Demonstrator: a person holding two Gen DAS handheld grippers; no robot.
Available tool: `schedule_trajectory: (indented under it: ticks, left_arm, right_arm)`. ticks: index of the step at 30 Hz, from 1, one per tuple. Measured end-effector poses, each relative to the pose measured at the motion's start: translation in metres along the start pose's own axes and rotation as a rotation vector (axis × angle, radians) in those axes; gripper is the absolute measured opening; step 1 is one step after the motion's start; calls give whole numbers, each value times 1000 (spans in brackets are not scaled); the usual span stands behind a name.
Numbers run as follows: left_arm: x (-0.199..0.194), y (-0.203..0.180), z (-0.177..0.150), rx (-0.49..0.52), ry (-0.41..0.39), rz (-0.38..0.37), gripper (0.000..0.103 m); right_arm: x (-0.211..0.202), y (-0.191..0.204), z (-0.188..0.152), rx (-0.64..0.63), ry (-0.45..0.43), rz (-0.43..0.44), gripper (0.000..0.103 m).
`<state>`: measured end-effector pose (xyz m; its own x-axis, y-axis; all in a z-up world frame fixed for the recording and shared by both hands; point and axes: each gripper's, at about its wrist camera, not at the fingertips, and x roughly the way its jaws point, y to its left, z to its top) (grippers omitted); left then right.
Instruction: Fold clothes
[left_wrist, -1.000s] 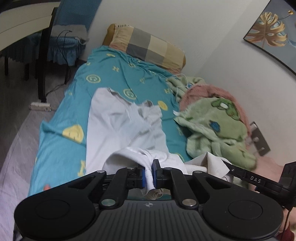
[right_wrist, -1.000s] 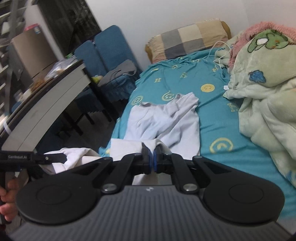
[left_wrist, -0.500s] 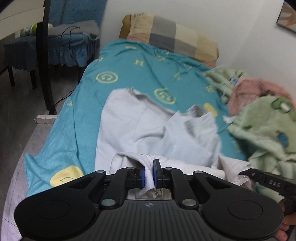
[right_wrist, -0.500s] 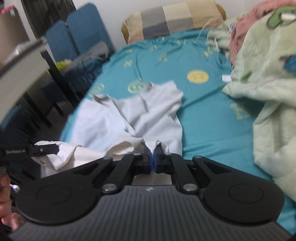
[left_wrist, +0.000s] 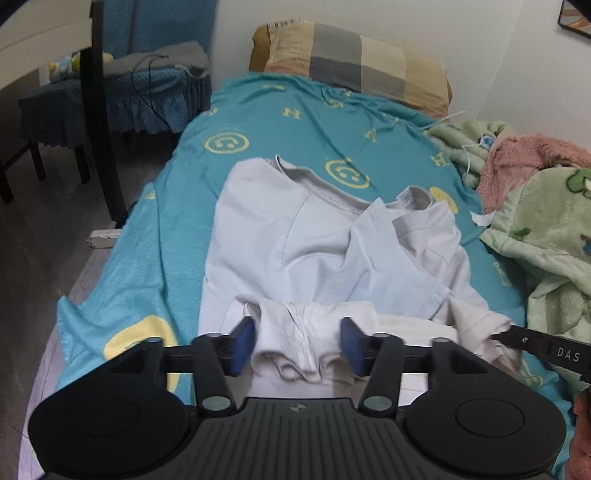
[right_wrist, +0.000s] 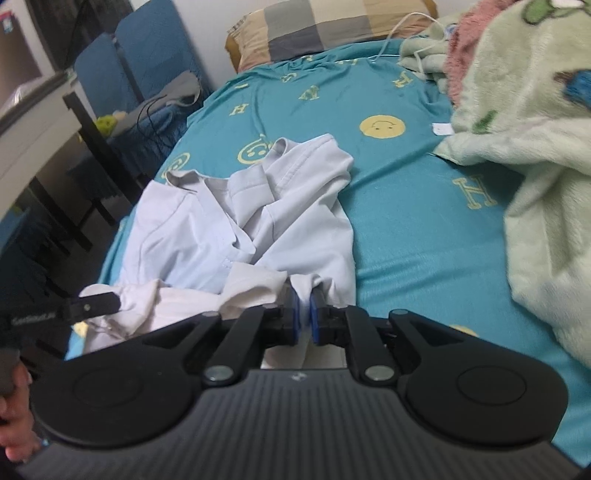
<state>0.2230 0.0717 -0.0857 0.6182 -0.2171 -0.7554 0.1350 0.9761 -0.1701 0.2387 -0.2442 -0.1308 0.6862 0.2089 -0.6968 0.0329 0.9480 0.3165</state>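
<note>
A pale grey-white T-shirt (left_wrist: 288, 236) lies crumpled on the teal bed sheet (left_wrist: 155, 258), collar toward the pillow and one sleeve folded across its chest. Its bunched lower hem (left_wrist: 295, 332) sits at the near end. My left gripper (left_wrist: 297, 343) is opening, its blue pads standing wide on either side of that hem without pressing it. My right gripper (right_wrist: 303, 317) is starting to open too, but its pads still pinch a fold of the shirt (right_wrist: 258, 221) at the hem's other corner. Each gripper's tip shows in the other's view, the right (left_wrist: 535, 347) and the left (right_wrist: 85, 306).
A green plush blanket (left_wrist: 546, 236) and a pink one (left_wrist: 532, 158) are heaped along the wall side of the bed. A checked pillow (left_wrist: 354, 62) lies at the head. Off the open side stand a dark table leg (left_wrist: 103, 110), a blue chair (left_wrist: 147, 85) and a power strip (left_wrist: 103, 236).
Both grippers came down and forward, laying the lifted hem on the bed. The left jaws, shut on the hem before, now stand wide apart. The right jaws have parted slightly.
</note>
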Motion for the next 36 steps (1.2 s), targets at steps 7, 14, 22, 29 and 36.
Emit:
schedule_trajectory:
  ticks: [7,14,22,29,36]
  left_arm:
    - [-63,1,-44,-130,76,-123,82]
    - [-59,32,-100,-446,300,-265,82]
    - [-20,61,-116,-718,369,-274,82]
    - [-26,64,-115,-792,268,-226,72]
    - [-28,74,-115,-844,209,-180,39]
  right_arm:
    - [-57,-4,-25,121,-24,44,51]
    - [-86,-14,-66,333,106,214,53]
    - [-36,-17,-114,643,379,329,53]
    - [-31,-33,-129,845,266,265,51]
    - [-38,-41,-125,874,135,175,33]
